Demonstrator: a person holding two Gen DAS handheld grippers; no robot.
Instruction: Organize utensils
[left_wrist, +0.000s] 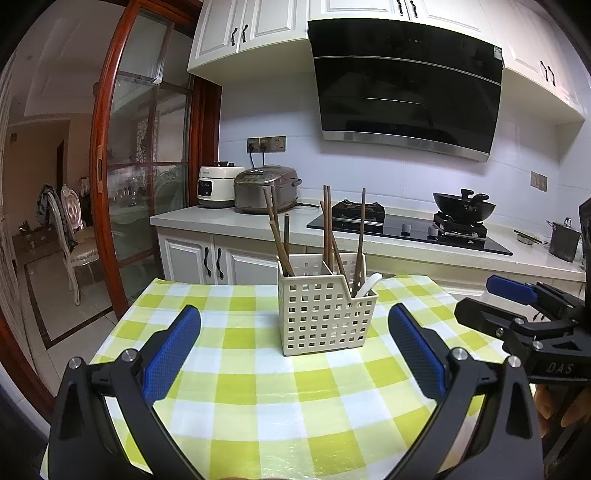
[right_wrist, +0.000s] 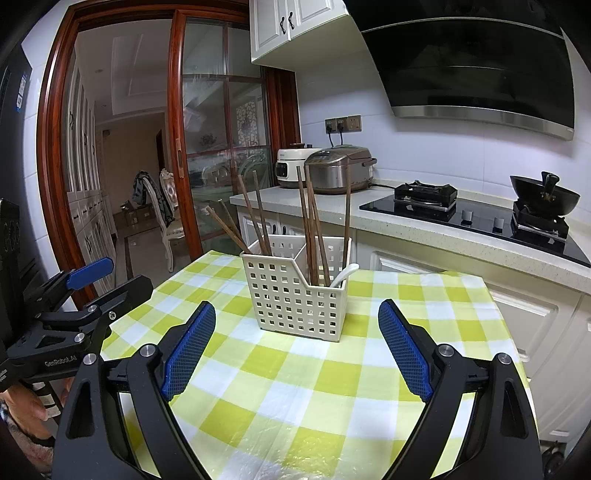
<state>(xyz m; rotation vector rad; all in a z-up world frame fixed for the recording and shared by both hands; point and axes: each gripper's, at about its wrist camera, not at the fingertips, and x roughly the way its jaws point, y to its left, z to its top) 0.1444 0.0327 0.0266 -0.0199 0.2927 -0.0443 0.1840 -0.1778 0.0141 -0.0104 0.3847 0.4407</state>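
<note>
Both my claws are up over the table w/ the green-and-white checked cloth (left_wrist: 258, 387), and the cream utensil basket (left_wrist: 321, 314) is my landmark for everything here.

Left gripper (left_wrist: 293, 345): fingers spread wide, nothing btwn the blue pads (left_wrist: 171, 354). It sits on the near side of the basket, clear of it, w/ the basket roughly centred in the gap. Right gripper (right_wrist: 297, 343): same story, spread wide, holding nothing, near side of the basket, not touching. In the left wrist view the right gripper shows off to the basket's right.

The basket stands upright on the cloth, towards the table's far edge. It's split into compartments. Brown wooden chopsticks (left_wrist: 277, 236) lean in the left compartment; more chopsticks (left_wrist: 328, 225) stand in the right one, most tilted. A white spoon (left_wrist: 369, 282) rests in the low-cut front-right part of the basket, handle poking over the rim.

Beyond the basket: kitchen counter (left_wrist: 207, 218) w/ a rice cooker (left_wrist: 266, 188), a white cooker beside it, a black hob and a wok (left_wrist: 463, 206) further right. Range hood above.
</note>
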